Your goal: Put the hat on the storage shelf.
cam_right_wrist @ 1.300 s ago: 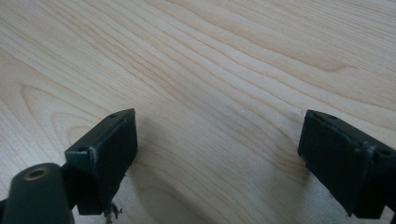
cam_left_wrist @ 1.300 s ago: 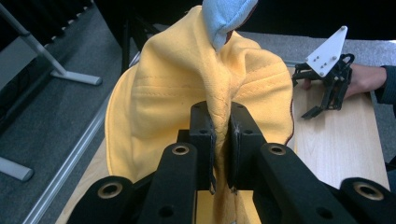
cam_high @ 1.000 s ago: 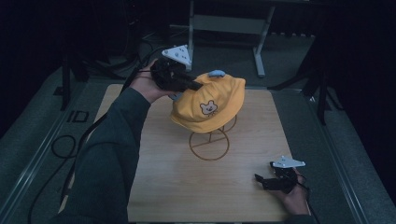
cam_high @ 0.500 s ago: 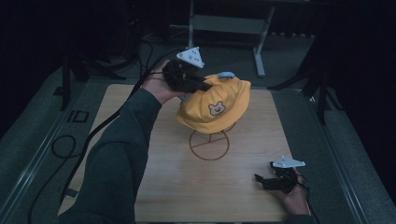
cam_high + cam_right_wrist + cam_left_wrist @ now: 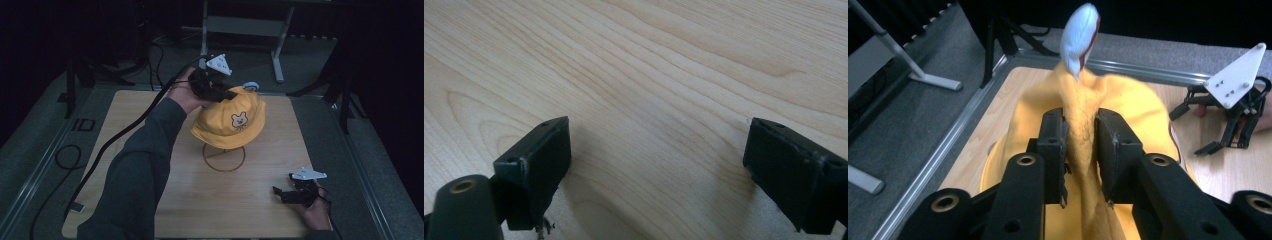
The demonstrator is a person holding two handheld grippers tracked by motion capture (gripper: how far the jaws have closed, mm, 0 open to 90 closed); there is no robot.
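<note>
Nearly done, by the look: yellow hat (image 5: 231, 120) sits centre frame on wire stand (image 5: 223, 157) over the tabletop (image 5: 150, 107); release remains. Left gripper (image 5: 1081, 131) fingers have just been opening, a fold of hat crown between them, pads seemingly touching. Right gripper (image 5: 283, 193), lower right, gapes empty.

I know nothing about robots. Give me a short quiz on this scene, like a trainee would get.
1. What lies between the fingers of the left gripper?
2. True or false: the right gripper holds the yellow hat.
3. The hat sits on: A wire stand, B box, C plate.
Key: 1 a fold of the hat, the fingers having just been opening; 2 false, it is open over the table; 3 A.
</note>
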